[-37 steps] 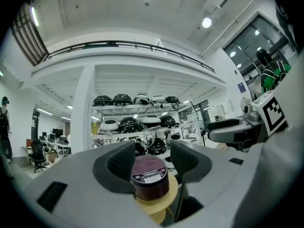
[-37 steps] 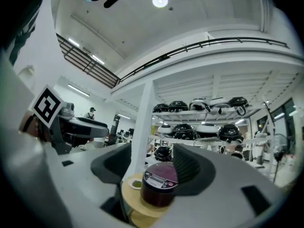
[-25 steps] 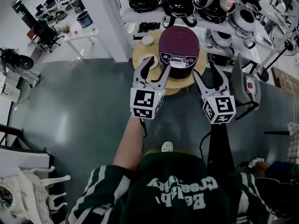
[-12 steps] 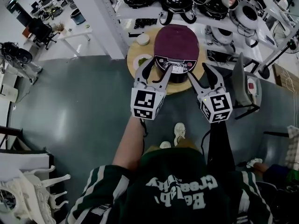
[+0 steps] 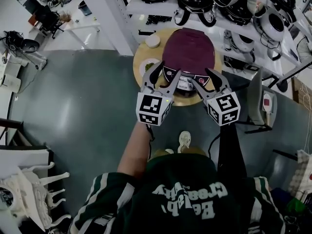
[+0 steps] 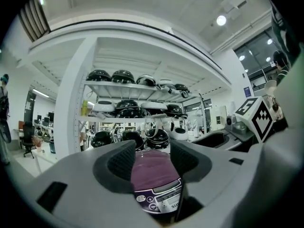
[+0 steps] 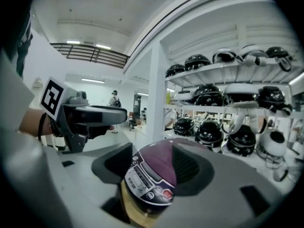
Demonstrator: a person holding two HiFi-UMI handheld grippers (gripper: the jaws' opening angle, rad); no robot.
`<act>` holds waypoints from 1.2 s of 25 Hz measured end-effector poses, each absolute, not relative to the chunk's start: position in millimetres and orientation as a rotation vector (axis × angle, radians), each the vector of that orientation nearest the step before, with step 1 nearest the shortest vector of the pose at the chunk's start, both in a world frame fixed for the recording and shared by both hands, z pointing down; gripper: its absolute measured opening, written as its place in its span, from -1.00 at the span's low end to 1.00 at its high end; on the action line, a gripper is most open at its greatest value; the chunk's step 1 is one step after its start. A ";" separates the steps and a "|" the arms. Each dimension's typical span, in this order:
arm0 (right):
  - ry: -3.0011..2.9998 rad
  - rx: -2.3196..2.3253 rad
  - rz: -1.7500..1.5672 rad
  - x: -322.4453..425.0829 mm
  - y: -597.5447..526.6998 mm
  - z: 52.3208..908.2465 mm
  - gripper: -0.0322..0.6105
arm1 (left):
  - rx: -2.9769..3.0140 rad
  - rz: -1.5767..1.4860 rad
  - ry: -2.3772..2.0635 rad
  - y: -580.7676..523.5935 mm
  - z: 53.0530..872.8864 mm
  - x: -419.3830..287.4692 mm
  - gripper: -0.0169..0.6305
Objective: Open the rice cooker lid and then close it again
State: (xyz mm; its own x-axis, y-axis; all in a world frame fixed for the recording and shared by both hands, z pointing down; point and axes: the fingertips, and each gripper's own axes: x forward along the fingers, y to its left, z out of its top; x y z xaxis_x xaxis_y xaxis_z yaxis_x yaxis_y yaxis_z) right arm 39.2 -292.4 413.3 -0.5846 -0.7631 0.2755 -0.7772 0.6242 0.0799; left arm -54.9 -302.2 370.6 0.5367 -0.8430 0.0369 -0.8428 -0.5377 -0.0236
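Rice cooker: the purple rice cooker (image 5: 187, 50) sat on a round wooden table (image 5: 138, 54) in front of a white shelf rack (image 5: 146, 6). Its lid was down and its control panel faced the person.
Left gripper: the left gripper (image 5: 165, 71) had its jaws spread with nothing pinched. Its tips were at the cooker's front-left, right by the panel, and whether they touched it was hard to tell. In the left gripper view, the cooker showed through the gap, past the pads.
Right gripper: the right gripper (image 5: 204, 77) was also spread and empty. Its tips were at the panel's front-right, with the cooker framed between the jaws but not clamped.
Table extras: a small white bowl (image 5: 152, 41) and a plate (image 5: 148, 65) with something green on it sat to the cooker's left.
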 end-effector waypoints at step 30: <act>-2.431 0.857 0.297 -1.1 -314.6 512.7 -0.16 | -2.759 -0.104 1.580 -337.3 391.1 -56.9 -0.27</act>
